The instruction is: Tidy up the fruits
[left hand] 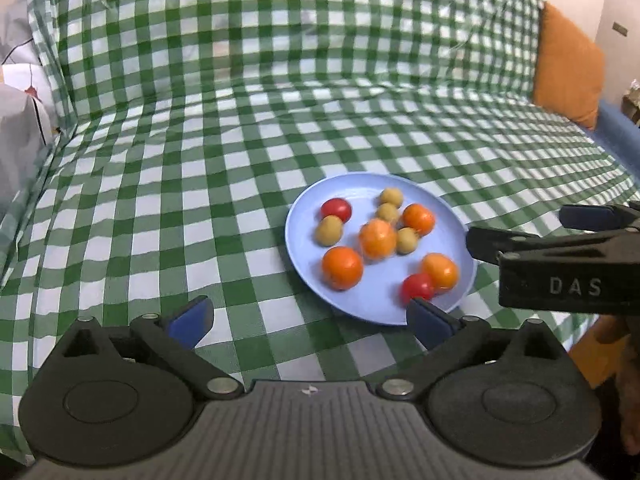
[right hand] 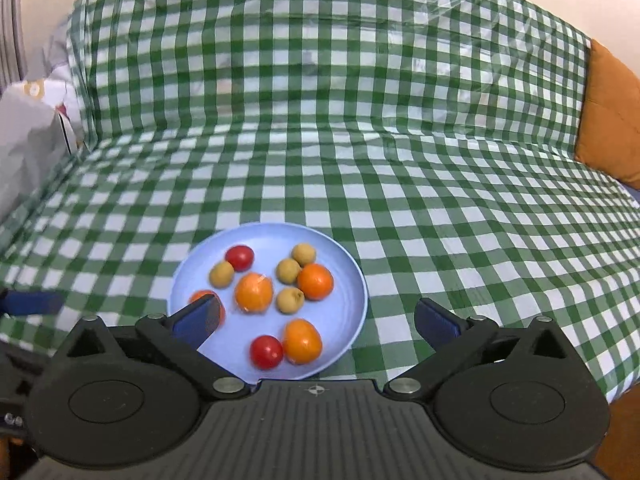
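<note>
A light blue plate lies on the checked cloth. It holds several oranges, two red tomatoes and several small tan fruits. My left gripper stands open just in front of the plate's near-left rim, nothing between its blue pads. My right gripper is open over the plate's near edge; its left finger hides part of one orange. In the left wrist view the right gripper reaches in from the right beside the plate.
Green-and-white checked cloth covers the sofa seat and backrest. An orange cushion leans at the right end, and a white-grey pillow at the left. A hand shows at the lower right.
</note>
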Tool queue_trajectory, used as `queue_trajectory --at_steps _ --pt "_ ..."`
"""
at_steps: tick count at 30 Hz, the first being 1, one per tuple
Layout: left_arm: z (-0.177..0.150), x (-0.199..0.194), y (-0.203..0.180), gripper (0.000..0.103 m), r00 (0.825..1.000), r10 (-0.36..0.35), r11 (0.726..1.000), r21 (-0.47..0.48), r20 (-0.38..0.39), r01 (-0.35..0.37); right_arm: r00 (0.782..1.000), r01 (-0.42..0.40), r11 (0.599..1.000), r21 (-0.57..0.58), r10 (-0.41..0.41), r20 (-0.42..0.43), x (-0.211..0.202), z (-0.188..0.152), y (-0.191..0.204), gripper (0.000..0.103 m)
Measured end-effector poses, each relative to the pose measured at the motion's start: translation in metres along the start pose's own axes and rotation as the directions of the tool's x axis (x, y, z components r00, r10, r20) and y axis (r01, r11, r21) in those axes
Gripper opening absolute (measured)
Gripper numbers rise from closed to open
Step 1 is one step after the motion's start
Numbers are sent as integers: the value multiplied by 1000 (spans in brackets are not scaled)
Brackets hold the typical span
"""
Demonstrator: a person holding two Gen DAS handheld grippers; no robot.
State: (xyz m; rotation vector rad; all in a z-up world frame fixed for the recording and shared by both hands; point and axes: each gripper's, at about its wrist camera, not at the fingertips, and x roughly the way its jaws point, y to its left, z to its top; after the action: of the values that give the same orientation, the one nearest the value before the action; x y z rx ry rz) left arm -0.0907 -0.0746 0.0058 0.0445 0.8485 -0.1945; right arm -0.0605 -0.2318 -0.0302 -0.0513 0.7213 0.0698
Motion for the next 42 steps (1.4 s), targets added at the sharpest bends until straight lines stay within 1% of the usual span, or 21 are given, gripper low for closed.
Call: queue_trajectory --at_steps 5,19,42 --pt "1 13 2 102 999 -4 1000 -23 -35 3 999 5 1000 -6 -5 -33 12 -1 2 102" --pt "3 17 -7 102 1000 2 1000 3 -24 -2 999 -10 1000 -8 10 -45 18 -3 1 102" --pt "3 18 -9 102 999 -7 1000 -5 -36 6 999 -15 1000 -18 14 -46 21 -5 5 102"
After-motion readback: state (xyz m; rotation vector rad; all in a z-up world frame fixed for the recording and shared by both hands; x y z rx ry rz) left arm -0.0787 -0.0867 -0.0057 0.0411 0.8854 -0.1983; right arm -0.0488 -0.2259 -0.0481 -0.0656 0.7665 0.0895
